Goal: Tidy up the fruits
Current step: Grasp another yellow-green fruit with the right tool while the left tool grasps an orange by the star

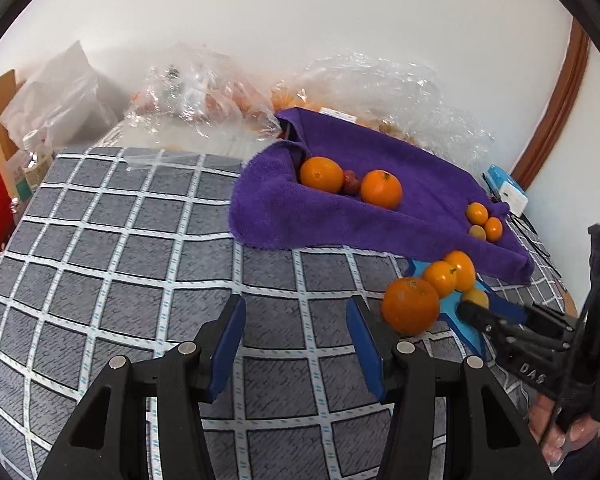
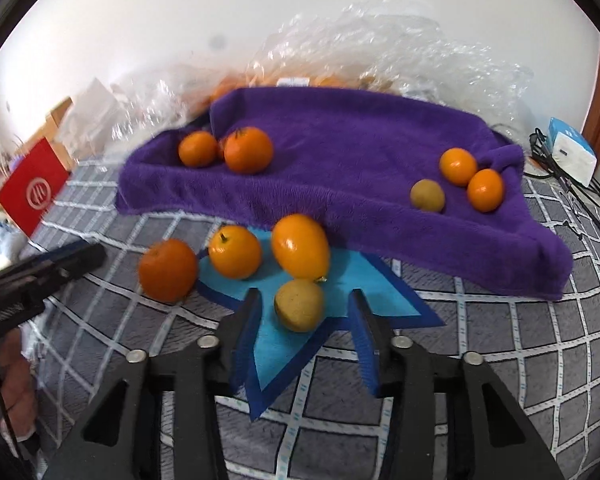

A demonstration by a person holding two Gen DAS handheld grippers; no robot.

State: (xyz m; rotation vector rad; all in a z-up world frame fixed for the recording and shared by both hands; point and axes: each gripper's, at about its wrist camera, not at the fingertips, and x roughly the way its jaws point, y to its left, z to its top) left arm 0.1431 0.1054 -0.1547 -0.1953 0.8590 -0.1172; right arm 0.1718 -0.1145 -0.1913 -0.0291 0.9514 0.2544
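Note:
Several fruits lie by a blue star-shaped mat (image 2: 292, 344): a large orange (image 2: 167, 270) (image 1: 410, 305), a smaller orange (image 2: 235, 251), an oval orange fruit (image 2: 300, 246) and a yellow-brown round fruit (image 2: 299, 305). My right gripper (image 2: 305, 312) is open, its fingers on either side of the yellow-brown fruit, not closed on it. My left gripper (image 1: 296, 320) is open and empty over the checked cloth, left of the large orange. A purple towel (image 2: 340, 152) holds two oranges (image 2: 248, 150) at its left and three small fruits (image 2: 458, 166) at its right.
The surface is a grey checked cloth (image 1: 120, 260). Clear plastic bags (image 1: 204, 92) with more fruit lie behind the towel. A red box (image 2: 32, 188) stands at the left. A white-blue box (image 2: 572, 152) and black cables are at the right edge.

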